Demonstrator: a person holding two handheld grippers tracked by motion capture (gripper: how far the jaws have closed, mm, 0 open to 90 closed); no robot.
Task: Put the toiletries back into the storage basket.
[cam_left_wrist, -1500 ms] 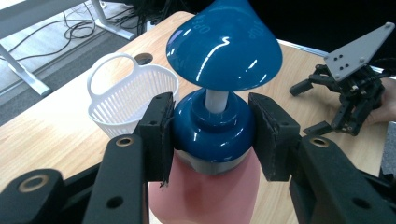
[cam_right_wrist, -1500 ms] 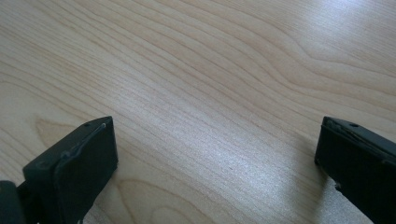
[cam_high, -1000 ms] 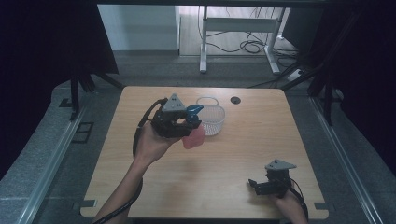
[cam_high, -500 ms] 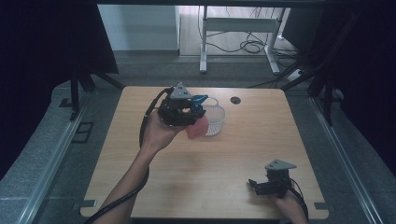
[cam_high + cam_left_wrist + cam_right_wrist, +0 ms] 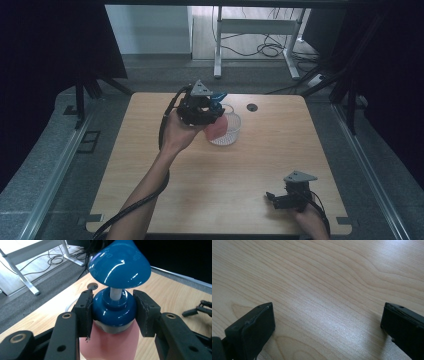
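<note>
A: Entry. One pump bottle (image 5: 113, 315), pink body, blue collar, blue pump head on a white stem. Where is it?

B: Off the table, held up in the left gripper (image 5: 202, 111), over the near rim of the wire basket (image 5: 231, 131) at the far middle of the table (image 5: 210, 190). In the high view the pink body (image 5: 216, 129) overlaps the basket's left side; I cannot tell if they touch.

A: Long axis?

B: Tilted. In the left gripper view it runs up along the jaws, pump head away from the camera, nozzle toward the upper right. In the high view the head points toward the far edge of the table.

A: Jaw state, left?

B: Clenched on the blue collar, one pad against each side, body hanging below the pads.

A: Right?

B: The right gripper (image 5: 287, 197) sits low at the near right corner, well apart from the bottle. Jaws spread wide, nothing between them, bare wood under them in the right gripper view.

A: Counts?

B: One bottle, one basket, two grippers, one round cable hole (image 5: 252, 107) in the table beyond the basket.
</note>
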